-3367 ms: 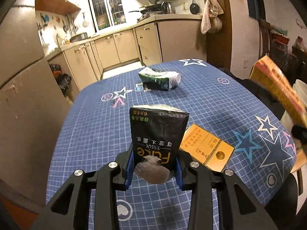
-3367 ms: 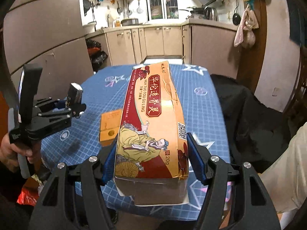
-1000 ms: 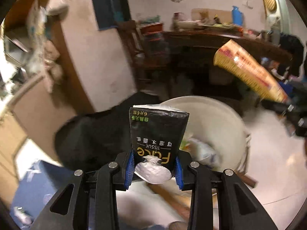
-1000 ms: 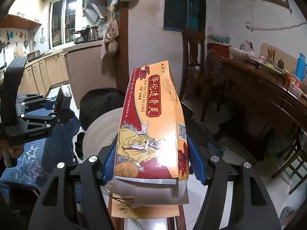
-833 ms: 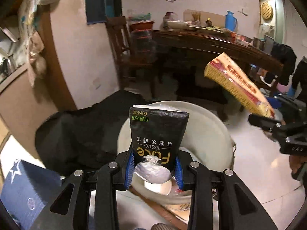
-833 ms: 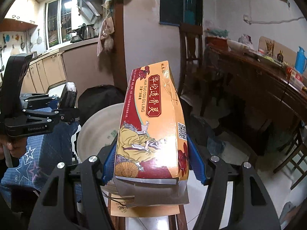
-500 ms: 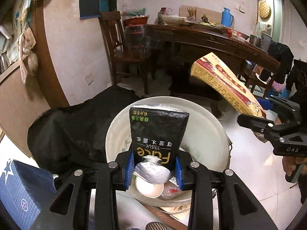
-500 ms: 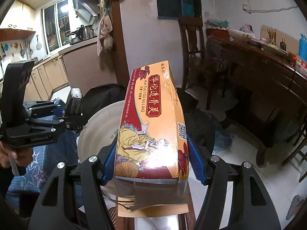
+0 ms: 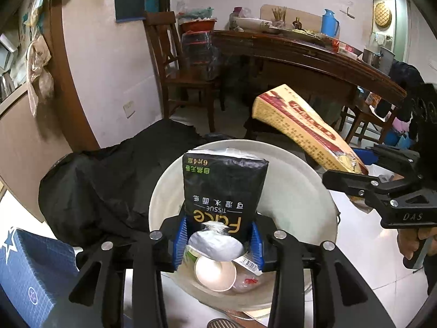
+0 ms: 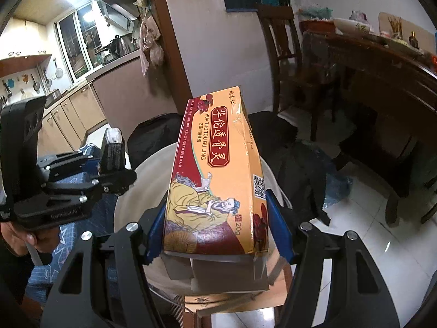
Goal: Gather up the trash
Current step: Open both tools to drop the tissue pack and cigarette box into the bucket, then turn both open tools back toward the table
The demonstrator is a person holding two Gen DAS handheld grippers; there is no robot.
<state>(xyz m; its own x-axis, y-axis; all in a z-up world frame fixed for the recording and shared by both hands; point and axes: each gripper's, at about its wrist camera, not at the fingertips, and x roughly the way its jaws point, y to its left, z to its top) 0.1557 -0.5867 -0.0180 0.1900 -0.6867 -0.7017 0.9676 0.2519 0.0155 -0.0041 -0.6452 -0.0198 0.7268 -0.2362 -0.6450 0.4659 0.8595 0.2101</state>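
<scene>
My left gripper point(image 9: 218, 242) is shut on a black tissue pack point(image 9: 224, 188) and holds it upright over a white bucket point(image 9: 306, 188) with a paper cup point(image 9: 215, 273) and wrappers inside. My right gripper point(image 10: 215, 228) is shut on a long orange medicine box point(image 10: 218, 169), held above the bucket's rim point(image 10: 128, 199). The box point(image 9: 303, 128) and right gripper point(image 9: 363, 175) show at right in the left wrist view; the left gripper point(image 10: 114, 164) with the pack point(image 10: 112, 150) shows at left in the right wrist view.
A black cloth point(image 9: 109, 180) lies left of the bucket. The blue star tablecloth point(image 9: 30, 273) is at lower left. A wooden chair point(image 9: 185, 63) and dark table point(image 9: 314, 57) stand behind. Cardboard point(image 10: 232, 303) lies under the bucket. White tiled floor point(image 10: 363, 213) is at right.
Both grippers have swung away from the blue table toward the white bucket. The tissue pack now sits over the bucket's opening and the orange box has come closer above the rim.
</scene>
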